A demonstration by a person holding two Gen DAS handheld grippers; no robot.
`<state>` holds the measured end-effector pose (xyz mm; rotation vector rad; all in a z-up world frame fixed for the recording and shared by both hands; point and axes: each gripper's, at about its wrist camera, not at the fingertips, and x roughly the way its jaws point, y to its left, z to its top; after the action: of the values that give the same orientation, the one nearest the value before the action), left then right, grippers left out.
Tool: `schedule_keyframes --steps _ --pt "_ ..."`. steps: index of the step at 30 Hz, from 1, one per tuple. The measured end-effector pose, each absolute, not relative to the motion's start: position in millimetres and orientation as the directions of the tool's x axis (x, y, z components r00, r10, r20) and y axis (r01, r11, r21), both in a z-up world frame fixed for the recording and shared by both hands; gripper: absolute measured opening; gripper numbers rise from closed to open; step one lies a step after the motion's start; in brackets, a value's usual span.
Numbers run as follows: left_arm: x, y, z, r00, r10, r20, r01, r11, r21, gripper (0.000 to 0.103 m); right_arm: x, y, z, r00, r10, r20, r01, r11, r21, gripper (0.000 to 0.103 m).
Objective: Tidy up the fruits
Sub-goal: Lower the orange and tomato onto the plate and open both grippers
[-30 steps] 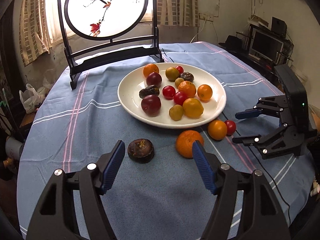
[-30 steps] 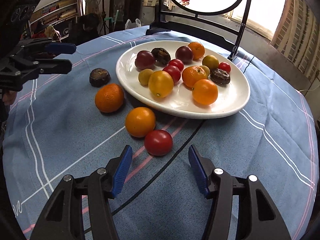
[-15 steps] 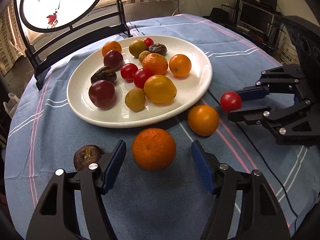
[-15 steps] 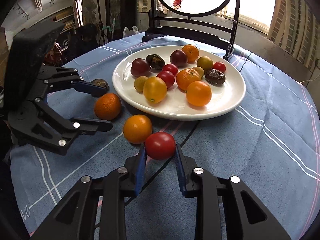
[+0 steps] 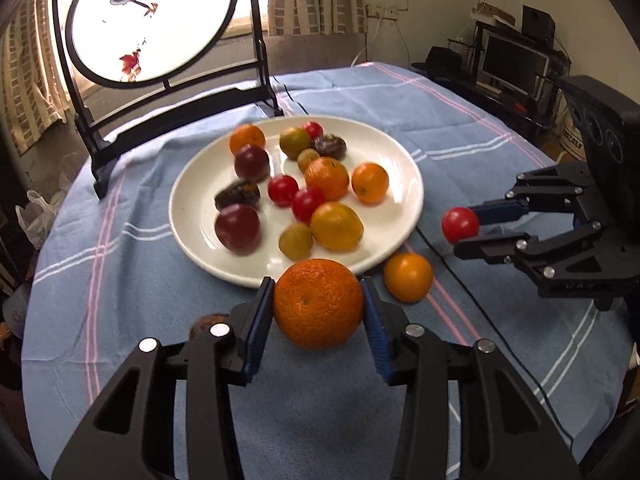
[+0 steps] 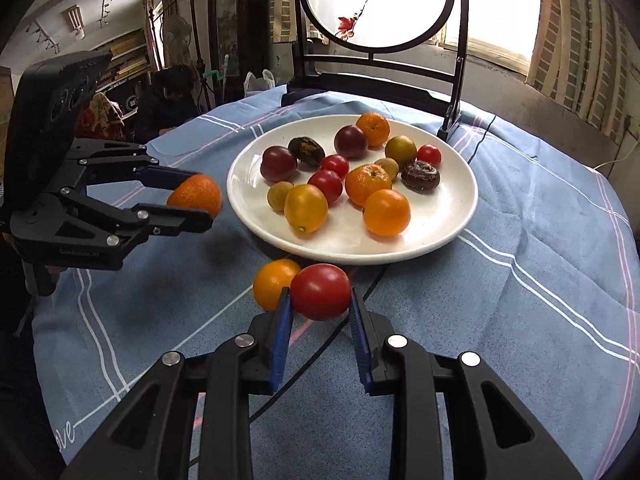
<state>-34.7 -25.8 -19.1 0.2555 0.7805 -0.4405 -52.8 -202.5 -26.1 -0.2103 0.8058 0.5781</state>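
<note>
Left claw (image 5: 318,304), at 6 o'clock in the left wrist view: its jaws have just been closing, and both blue pads now press on an orange (image 5: 319,303), which sits between them at the near rim of the plate (image 5: 404,168). The right wrist view shows the same claw (image 6: 200,204) at 9 o'clock, gripping the orange (image 6: 195,194) beside the plate's (image 6: 452,216) left rim.

Right claw (image 6: 320,308), at 6 o'clock in the right wrist view: clamped narrow on a red tomato (image 6: 321,291), pads on its two flanks. In the left wrist view this claw (image 5: 466,230) enters from 3 o'clock, with the tomato (image 5: 460,225) at its tips, apart from the cloth and just off the plate's right rim.

A second, smaller orange fruit (image 5: 408,277) lies on the blue striped cloth (image 5: 120,280) covering the desk, between the two claws and near the plate's front rim; in the right wrist view it (image 6: 275,283) sits just left of the held tomato.

A dark fruit (image 5: 202,323) shows partly behind the left claw's left finger.

The white plate at centre carries mixed fruit: oranges, red tomatoes, dark plums, yellow-green fruits and dark brown ones. A round painted screen (image 5: 148,20) in a black stand rises at 11 o'clock behind the plate.
</note>
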Motion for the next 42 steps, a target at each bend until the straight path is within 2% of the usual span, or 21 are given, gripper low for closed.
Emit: schedule_keyframes --steps 10,17,27,42 --pt "14 -39 38 0.76 -0.225 -0.61 0.347 0.934 0.089 0.042 -29 -203 48 0.677 0.434 -0.595 -0.531 0.847 0.013 0.028" --pt "39 -42 35 0.766 -0.206 -0.609 0.314 0.946 0.075 0.042 -3 -198 65 0.702 0.472 -0.533 -0.521 0.851 0.067 0.028" --pt "53 -38 10 0.745 -0.199 -0.637 0.307 0.95 0.063 0.042 23 -181 48 0.677 0.506 -0.535 -0.524 0.841 0.133 0.028" --pt "60 -37 0 0.734 -0.183 -0.654 0.297 0.953 0.066 0.043 42 -182 24 0.676 0.46 -0.575 -0.47 0.871 0.144 0.03"
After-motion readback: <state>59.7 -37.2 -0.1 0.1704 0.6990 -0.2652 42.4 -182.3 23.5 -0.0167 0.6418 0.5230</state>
